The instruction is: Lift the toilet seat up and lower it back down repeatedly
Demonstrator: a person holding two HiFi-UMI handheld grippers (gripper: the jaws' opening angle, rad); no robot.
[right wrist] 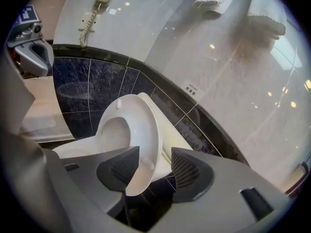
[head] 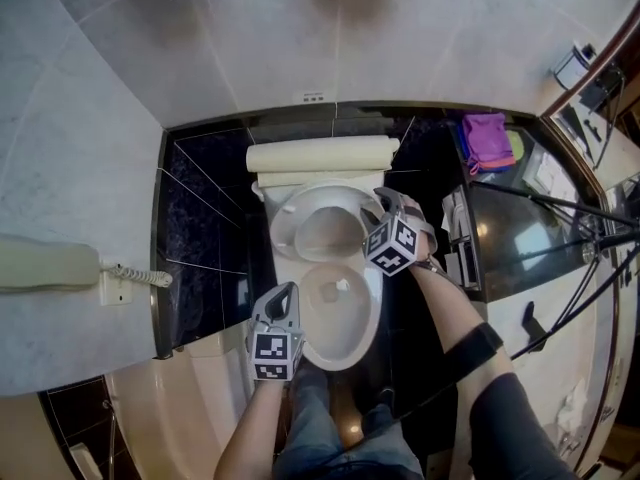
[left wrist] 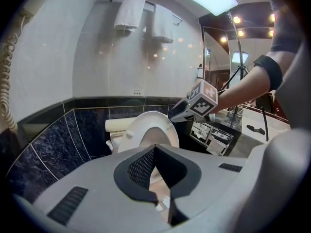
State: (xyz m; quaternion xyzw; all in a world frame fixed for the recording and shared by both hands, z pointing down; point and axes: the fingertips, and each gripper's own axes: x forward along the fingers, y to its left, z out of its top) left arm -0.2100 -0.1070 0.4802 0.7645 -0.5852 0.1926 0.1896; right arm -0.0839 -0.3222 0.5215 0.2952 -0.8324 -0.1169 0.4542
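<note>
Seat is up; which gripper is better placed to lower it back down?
Right. The right gripper holds open jaws astride the edge of the raised toilet seat; the left gripper sits shut beside the bowl, away from that seat.

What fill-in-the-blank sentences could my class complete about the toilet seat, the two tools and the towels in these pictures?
1. The toilet seat is ___, tipped up off the bowl.
2. The right tool has its jaws ___, with the seat's rim between them.
3. The left tool has its jaws ___ and holds nothing.
4. The towels hanging on the wall are ___ in colour.

Missing words: raised; apart; shut; white.
</note>
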